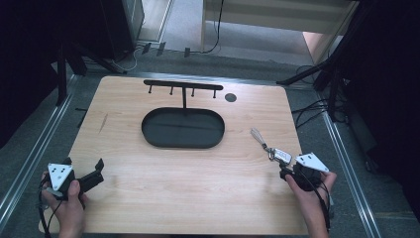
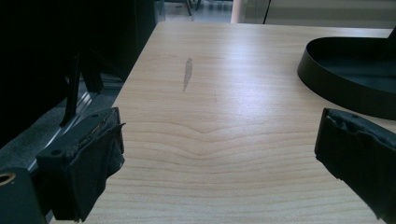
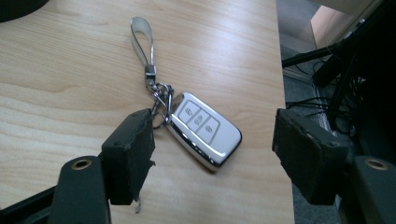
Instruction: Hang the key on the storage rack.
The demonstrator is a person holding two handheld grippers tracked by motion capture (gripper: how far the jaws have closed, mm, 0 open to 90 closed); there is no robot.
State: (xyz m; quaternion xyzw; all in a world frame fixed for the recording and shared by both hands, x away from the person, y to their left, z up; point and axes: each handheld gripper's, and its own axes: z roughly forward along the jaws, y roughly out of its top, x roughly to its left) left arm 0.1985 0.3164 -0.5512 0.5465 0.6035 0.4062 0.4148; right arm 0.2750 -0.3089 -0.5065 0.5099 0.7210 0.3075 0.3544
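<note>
A white and chrome car key fob (image 3: 201,128) with three buttons lies flat near the table's right edge (image 1: 280,155). A metal ring links it to a pale strap loop (image 3: 143,35) that stretches away from me (image 1: 256,135). My right gripper (image 3: 215,144) is open, its jaws standing on either side of the fob, close above the table (image 1: 288,171). My left gripper (image 1: 83,171) rests open near the front left corner, with bare wood between its jaws (image 2: 219,154).
A black oval tray (image 1: 183,128) sits mid-table with a black hook rack (image 1: 183,85) standing at its back edge; the tray's rim (image 2: 348,74) appears right of my left gripper. A dark round disc (image 1: 230,97) lies behind. Cables and stand legs (image 3: 336,70) crowd the right edge.
</note>
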